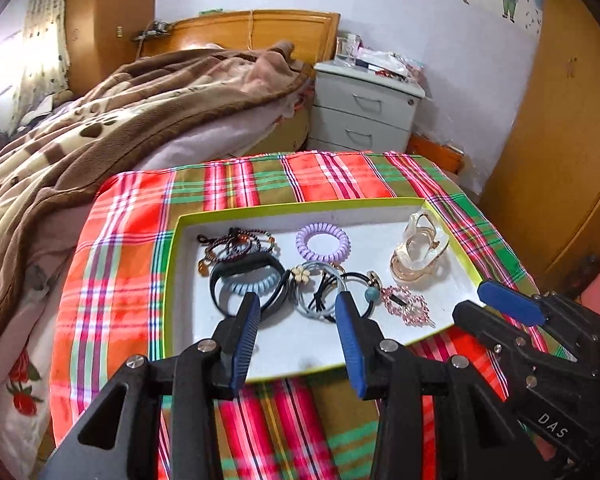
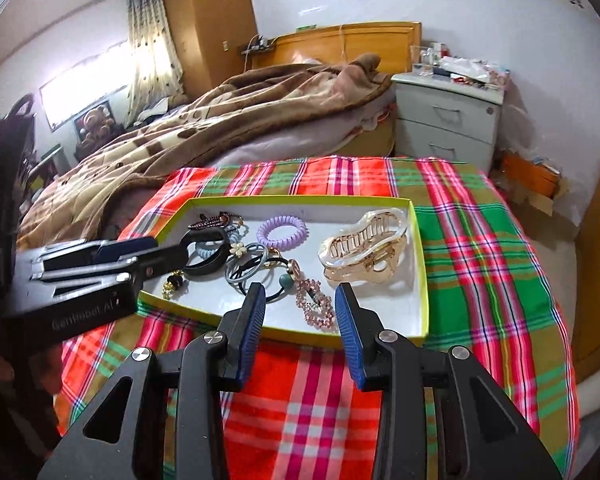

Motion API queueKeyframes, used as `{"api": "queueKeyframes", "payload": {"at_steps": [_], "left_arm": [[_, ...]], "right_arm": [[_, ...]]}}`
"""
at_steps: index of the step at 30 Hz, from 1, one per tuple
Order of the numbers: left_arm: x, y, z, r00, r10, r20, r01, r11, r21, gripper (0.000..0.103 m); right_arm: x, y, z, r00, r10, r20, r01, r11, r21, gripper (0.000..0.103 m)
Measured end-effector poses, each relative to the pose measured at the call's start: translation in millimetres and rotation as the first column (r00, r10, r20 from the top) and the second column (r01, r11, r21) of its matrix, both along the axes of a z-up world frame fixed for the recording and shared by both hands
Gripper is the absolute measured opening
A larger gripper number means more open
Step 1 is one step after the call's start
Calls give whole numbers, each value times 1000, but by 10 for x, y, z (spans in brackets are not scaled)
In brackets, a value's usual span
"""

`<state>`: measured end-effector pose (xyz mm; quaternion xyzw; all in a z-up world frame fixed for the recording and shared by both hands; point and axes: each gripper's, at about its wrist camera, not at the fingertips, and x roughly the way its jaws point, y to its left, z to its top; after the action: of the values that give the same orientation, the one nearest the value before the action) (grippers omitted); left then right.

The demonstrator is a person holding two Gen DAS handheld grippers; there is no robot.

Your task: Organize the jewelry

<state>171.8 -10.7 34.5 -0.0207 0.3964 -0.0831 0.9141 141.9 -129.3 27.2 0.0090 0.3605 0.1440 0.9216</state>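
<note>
A bed (image 2: 228,120) with a rumpled brown blanket (image 1: 112,120) fills the back of the room, and beside its wooden headboard stands a pale nightstand (image 2: 448,120) with two drawers. In front lies a bright plaid cloth (image 2: 480,248) in red, green and orange, spread flat. On the cloth rests a shallow white tray (image 2: 418,280) with a yellow-green rim, and all the jewelry sits inside it. The largest piece is a translucent beige claw clip (image 2: 364,248) at the tray's right end. A black band (image 1: 224,276) lies toward the left, overlapping a light blue coil tie (image 1: 252,286). A lilac coil tie (image 1: 322,242) sits alone near the far wall of the tray. Grey and black hair ties (image 1: 324,292) tangle in the middle, one with a small cream flower (image 1: 299,273). A pink rhinestone clip (image 2: 315,304) lies near the front edge, and dark beaded bracelets (image 1: 236,242) cluster in the far left corner. The left gripper (image 1: 296,308) hovers over the tray with jaws apart and nothing between them. The right gripper (image 2: 300,300) is likewise spread and empty, above the tray's near edge.
</note>
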Motion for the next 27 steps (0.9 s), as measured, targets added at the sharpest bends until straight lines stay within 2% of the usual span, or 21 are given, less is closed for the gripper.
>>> {"api": "queueKeyframes", "payload": {"at_steps": [6, 10, 16, 27], "left_arm": [[-183, 12, -35, 999, 51, 18, -52, 999, 16, 41], [-240, 10, -66, 995, 91, 29, -92, 995, 44, 41], [-265, 60, -114, 995, 103, 6, -104, 994, 24, 41], [-300, 95, -120, 993, 114, 10, -114, 993, 8, 41]], "right_arm": [[-119, 82, 29, 998, -33, 54, 35, 998, -46, 37], [-172, 110, 16, 998, -30, 61, 33, 998, -55, 37], [-188, 126, 7, 998, -32, 62, 35, 998, -53, 37], [-192, 135, -4, 997, -38, 63, 42, 998, -50, 37]]}}
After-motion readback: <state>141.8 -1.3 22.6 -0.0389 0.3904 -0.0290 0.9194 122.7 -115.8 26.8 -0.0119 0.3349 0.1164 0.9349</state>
